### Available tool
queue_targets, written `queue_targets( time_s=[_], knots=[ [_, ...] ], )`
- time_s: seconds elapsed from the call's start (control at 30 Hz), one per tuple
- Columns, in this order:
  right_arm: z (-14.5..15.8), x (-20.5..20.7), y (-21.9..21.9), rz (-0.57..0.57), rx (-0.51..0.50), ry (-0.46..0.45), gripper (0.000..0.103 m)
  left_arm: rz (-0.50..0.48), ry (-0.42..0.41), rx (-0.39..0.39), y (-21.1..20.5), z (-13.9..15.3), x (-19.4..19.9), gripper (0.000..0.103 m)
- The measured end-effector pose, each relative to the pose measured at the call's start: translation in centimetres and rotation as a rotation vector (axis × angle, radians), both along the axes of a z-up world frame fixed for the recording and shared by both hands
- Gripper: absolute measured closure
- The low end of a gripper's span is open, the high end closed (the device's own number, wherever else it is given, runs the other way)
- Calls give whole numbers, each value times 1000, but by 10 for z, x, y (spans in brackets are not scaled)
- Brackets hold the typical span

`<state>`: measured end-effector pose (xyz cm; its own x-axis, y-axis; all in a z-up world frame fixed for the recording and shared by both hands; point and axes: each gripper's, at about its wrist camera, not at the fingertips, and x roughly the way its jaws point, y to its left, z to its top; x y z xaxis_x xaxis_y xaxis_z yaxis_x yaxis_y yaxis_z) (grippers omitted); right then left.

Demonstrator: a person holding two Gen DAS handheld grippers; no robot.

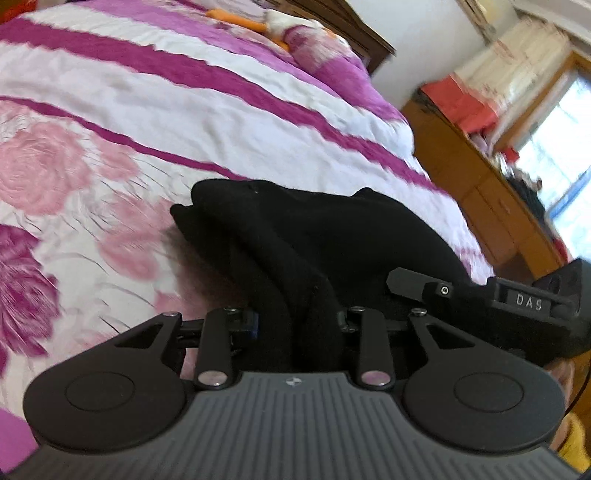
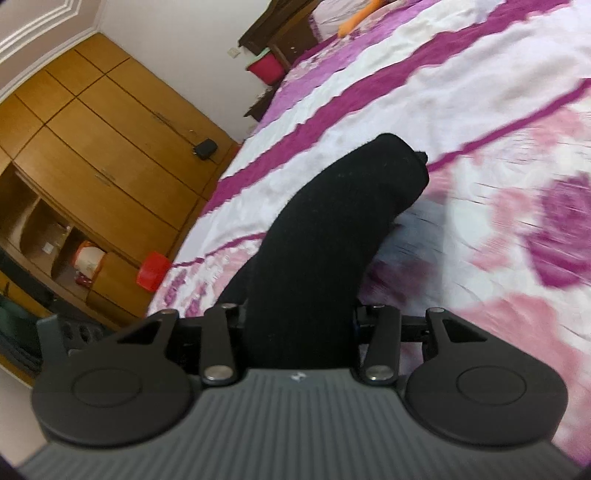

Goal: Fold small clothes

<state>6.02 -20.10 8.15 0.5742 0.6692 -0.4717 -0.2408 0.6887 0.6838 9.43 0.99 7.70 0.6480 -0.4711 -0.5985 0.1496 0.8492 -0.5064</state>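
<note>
A small black garment (image 1: 295,236) hangs bunched above the bed, held at two places. In the left wrist view my left gripper (image 1: 299,328) is shut on a thick fold of it, and the cloth hides the fingertips. The rest of the cloth stretches forward and to the right, where my right gripper (image 1: 517,302), a black body marked "DAS", holds the other end. In the right wrist view the black garment (image 2: 332,229) rises from between the jaws as a rolled hump, with my right gripper (image 2: 299,325) shut on it.
Below lies a bed with a pink, purple and white flowered quilt (image 1: 110,147). A white and orange plush toy (image 1: 266,22) rests at its far end. A wooden cabinet (image 1: 480,177) with red boxes stands beside the bed, and a wooden wardrobe (image 2: 92,147) with a red tub (image 2: 153,273).
</note>
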Motion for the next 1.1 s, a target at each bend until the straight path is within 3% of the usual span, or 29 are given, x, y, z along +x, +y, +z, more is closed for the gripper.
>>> queue_targets(
  time_s=[0.17,0.2,0.33,0.5,0.77,0.9,1.07,1.1],
  knots=[
    [-25,-29,-16,-60,-135,52,52,-10,17,153,-32,-20,-16,65],
    [-36,-31,-15,-71,-157,73,47,-4,20,177,-35,-24,-19,61],
    [-54,-44,-15,-94,-152,35,42,28,0,243,-32,-26,-34,56],
    [-55,-56,-15,-91,-174,6,40,56,-1,278,-19,-28,-43,49],
    [-38,-79,-18,-141,-241,-47,40,93,-9,290,-22,-19,-59,47],
    [-21,-99,-16,-174,-319,-112,39,100,-19,321,-30,-8,-72,34],
    [-9,-119,-11,-172,-341,-148,39,103,-28,336,-42,2,-91,20],
    [-8,-122,-10,-170,-346,-148,34,103,-28,336,-44,3,-94,18]
  ],
)
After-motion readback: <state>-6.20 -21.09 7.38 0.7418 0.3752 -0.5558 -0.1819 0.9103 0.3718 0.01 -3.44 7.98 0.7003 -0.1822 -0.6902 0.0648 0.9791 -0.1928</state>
